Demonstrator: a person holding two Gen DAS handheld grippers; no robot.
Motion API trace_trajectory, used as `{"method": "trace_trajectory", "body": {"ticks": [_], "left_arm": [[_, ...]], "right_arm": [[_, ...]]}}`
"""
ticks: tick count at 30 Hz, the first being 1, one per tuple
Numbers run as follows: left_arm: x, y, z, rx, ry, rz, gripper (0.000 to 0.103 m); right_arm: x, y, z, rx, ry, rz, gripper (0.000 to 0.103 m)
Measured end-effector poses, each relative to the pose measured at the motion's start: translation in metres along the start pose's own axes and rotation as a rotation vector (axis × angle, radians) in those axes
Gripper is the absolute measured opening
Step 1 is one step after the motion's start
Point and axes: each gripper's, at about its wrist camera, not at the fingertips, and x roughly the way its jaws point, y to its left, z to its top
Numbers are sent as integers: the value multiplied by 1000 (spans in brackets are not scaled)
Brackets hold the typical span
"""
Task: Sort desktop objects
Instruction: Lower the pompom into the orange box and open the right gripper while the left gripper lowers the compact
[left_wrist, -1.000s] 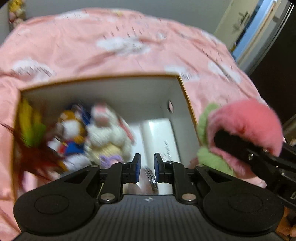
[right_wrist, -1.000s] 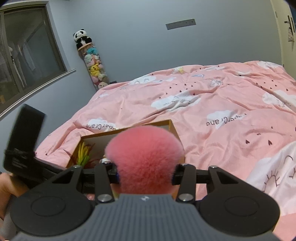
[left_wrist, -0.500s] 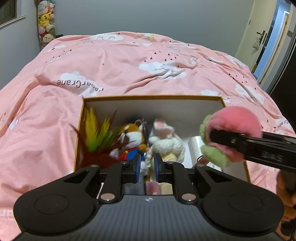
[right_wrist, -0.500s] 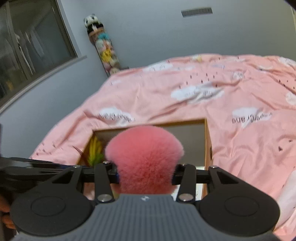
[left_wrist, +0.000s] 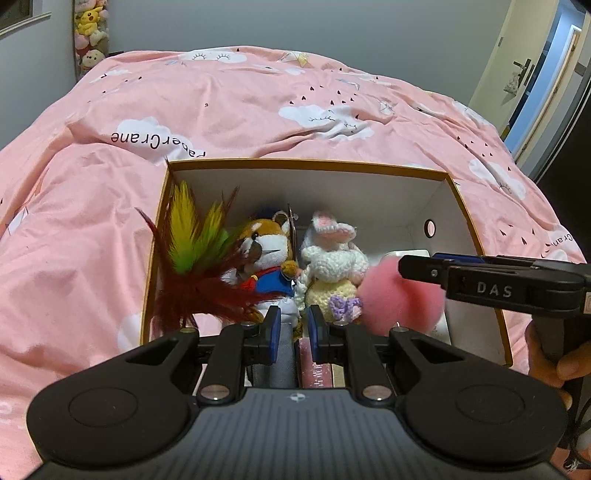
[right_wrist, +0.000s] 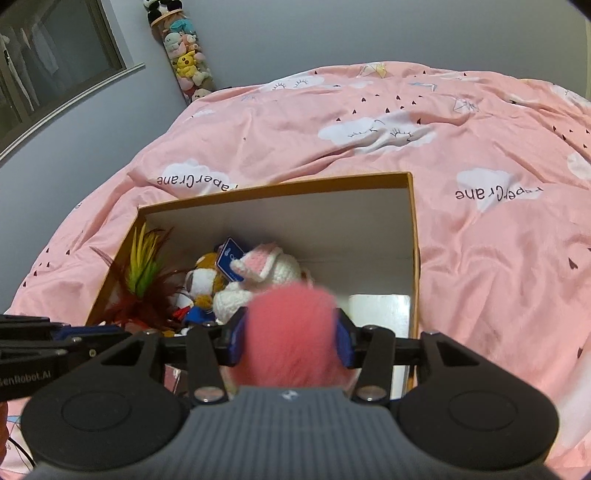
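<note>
An open cardboard box (left_wrist: 461, 206) (right_wrist: 413, 229) sits on a pink bed cover. Inside lie a feather toy (left_wrist: 192, 251) (right_wrist: 144, 273), a fox plush (left_wrist: 267, 254) (right_wrist: 201, 280) and a white crocheted bunny (left_wrist: 334, 262) (right_wrist: 266, 271). My right gripper (right_wrist: 291, 338) is shut on a pink fluffy ball (right_wrist: 291, 332) (left_wrist: 400, 299) and holds it over the box's right half, above the bunny. My left gripper (left_wrist: 293, 330) is nearly shut and empty, low over the box's near edge, left of the ball.
The pink bed cover (left_wrist: 258, 107) surrounds the box. A white flat item (right_wrist: 380, 314) lies at the box's right end. A column of plush toys (right_wrist: 186, 55) stands by the far wall. A door (left_wrist: 535, 85) is at the right.
The right gripper has carried the pink ball left and down over the box's inside. The left gripper has pulled back and up from the box.
</note>
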Motion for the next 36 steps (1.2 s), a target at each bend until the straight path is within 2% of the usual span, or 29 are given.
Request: {"method": "trace_trajectory", "body": {"ticks": [4,6,10,14,18,22,29,34,36], "left_arm": [[-1,5,1,-11,-5,6,17],[-1,6,2,-15,-4,3,17],[0,7,2,-16,-4,-5,17],[0,9,2,-23,-4,-5,17],[0,9,1,-18,-2,-4,17],[1,8,0,-8,0,-3,17],[-1,0,-5,19,-40,-8,22],[-9,-7,-8,32,-95,-10,25],[-17,-9,-8,41,-135,-5,28]], "right_arm": [[-7,3,1,-23,0,-2,48],[-9,8,1,-56,23,8,36],[1,19,-4,-143,141,5,20],[18,23,-6,-215,234,-52,18],[34,20,-6,-218,279,-79,12],[46,21,-6,-211,309,-83,11],[26,22,-9,-196,250,-74,12],[-16,31,-11,-175,92,-45,13],[-34,36,-12,-163,17,-38,19]]}}
